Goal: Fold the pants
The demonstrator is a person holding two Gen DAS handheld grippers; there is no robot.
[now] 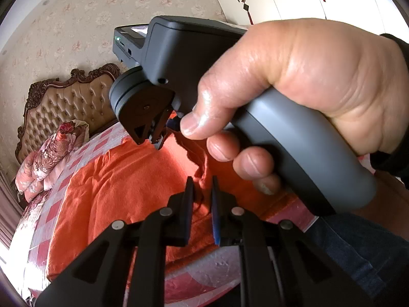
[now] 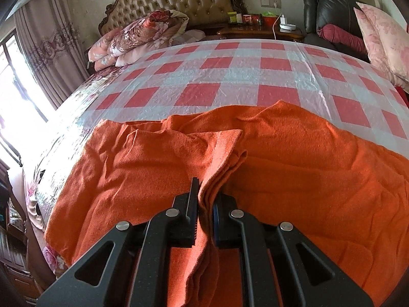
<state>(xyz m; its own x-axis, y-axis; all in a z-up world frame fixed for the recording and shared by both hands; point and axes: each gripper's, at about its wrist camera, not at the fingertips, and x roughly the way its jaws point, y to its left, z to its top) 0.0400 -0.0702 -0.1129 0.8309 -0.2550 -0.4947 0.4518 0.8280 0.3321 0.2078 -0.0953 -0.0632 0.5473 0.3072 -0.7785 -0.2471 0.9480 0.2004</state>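
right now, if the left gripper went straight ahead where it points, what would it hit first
Probably the orange pants lying on the bed; the hand holding the right gripper sits above that line, though depth is unclear.

Bed (image 2: 230, 76) in red-checked cover, orange pants (image 2: 294, 158) spread at six o'clock, floral pillows (image 2: 138, 38) at eleven

In the left wrist view, the person's hand (image 1: 294, 97) and the grey plastic handheld gripper unit (image 1: 179, 76) it grips cover the far part of the orange fleece pants (image 1: 115, 179). Whether the fingers of the left gripper (image 1: 202, 192) hold any cloth cannot be told. In the right wrist view, the pants are cut by the lower and right edges, and the black linkage of the right gripper (image 2: 205, 197) hides their near fold. The small items on the wooden bedside table (image 2: 258, 29) are too small to name.
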